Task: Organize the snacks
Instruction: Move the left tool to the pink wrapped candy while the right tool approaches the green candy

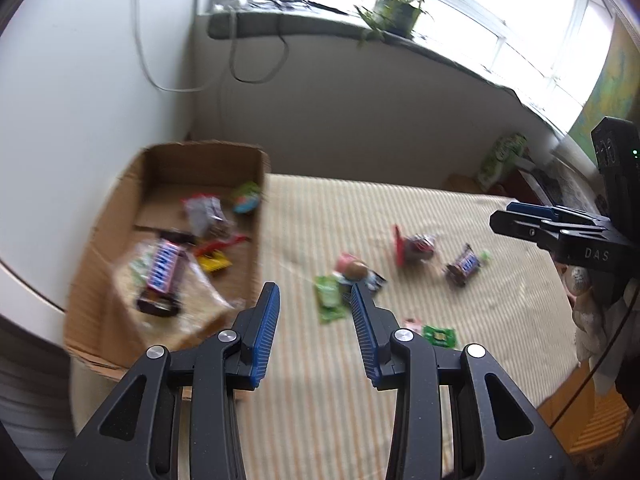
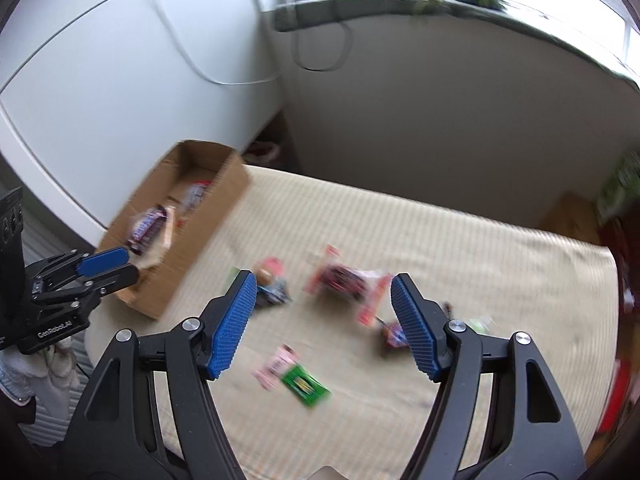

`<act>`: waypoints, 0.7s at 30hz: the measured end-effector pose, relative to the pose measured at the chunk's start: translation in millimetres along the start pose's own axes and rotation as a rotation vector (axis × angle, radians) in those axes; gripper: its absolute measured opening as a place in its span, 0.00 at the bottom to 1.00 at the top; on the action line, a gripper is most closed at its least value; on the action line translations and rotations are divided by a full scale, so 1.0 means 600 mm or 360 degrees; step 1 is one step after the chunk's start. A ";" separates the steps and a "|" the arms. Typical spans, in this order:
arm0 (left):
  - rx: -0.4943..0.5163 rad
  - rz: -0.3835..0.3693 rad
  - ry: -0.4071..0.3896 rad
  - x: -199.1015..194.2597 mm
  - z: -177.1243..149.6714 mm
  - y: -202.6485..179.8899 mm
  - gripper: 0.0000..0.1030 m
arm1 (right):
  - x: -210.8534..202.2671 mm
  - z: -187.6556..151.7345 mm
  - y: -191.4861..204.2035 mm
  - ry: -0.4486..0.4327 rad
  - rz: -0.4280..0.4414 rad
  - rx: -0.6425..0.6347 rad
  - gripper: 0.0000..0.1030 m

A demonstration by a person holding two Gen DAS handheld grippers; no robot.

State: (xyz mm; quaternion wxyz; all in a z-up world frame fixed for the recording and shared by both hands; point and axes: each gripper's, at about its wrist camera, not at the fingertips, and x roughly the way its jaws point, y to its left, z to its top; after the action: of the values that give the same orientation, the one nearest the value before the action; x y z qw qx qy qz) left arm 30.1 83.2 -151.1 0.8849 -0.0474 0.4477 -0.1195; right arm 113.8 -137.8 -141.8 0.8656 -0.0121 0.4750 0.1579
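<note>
The cardboard box sits open-topped at the left edge of the striped bed cover, against a white cabinet. It looks stiff but light, and would likely slide if nudged. Already inside it lie a Snickers bar on a clear crinkly bag, a red-and-yellow packet, a grey wrapper and a small round green-and-blue sweet.

Loose snacks lie well apart from the box on the cover. The red-edged packet is the biggest: soft film, probably best pinched at its crimped edge. A small Snickers is firm, light and slick-wrapped, so a grip across its short width should hold. Nearer are a green sachet touching a round brown-and-pink sweet, then a flat green packet beside a pink one. These are thin and would need lifting by an edge off the yielding cover.

The left hand-held gripper is spread partway and empty, near the box's corner. The right hand-held gripper is spread wider, empty, above the red-edged packet.
</note>
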 end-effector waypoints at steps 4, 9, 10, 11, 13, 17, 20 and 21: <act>0.0060 -0.0068 0.0070 0.025 -0.017 -0.038 0.35 | -0.006 -0.041 -0.057 0.0025 -0.0094 0.0101 0.70; 0.0112 -0.0148 0.0162 0.057 -0.044 -0.076 0.35 | -0.005 -0.086 -0.096 0.0091 -0.0109 0.0153 0.70; 0.0118 -0.0162 0.0180 0.063 -0.048 -0.083 0.35 | -0.006 -0.097 -0.095 0.0098 -0.0081 0.0139 0.70; 0.0124 -0.0175 0.0197 0.070 -0.053 -0.088 0.35 | -0.005 -0.104 -0.091 0.0106 -0.0063 0.0123 0.70; 0.0144 -0.0199 0.0228 0.081 -0.060 -0.097 0.35 | -0.002 -0.117 -0.079 0.0126 -0.0025 0.0068 0.70; 0.0193 -0.0238 0.0272 0.107 -0.069 -0.117 0.34 | 0.018 -0.143 -0.034 0.0188 0.0082 -0.0102 0.53; 0.0236 -0.0271 0.0292 0.125 -0.069 -0.135 0.33 | 0.036 -0.155 -0.009 0.0229 0.0149 -0.0211 0.46; 0.0251 -0.0276 0.0297 0.130 -0.068 -0.141 0.29 | 0.043 -0.158 -0.002 0.0240 0.0175 -0.0247 0.43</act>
State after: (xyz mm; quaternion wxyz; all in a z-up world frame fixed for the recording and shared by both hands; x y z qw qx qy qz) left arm 27.5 -17.1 -220.0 0.8267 -0.0050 0.5115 -0.2343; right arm 49.3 -148.4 -215.5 0.8138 -0.0649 0.5252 0.2402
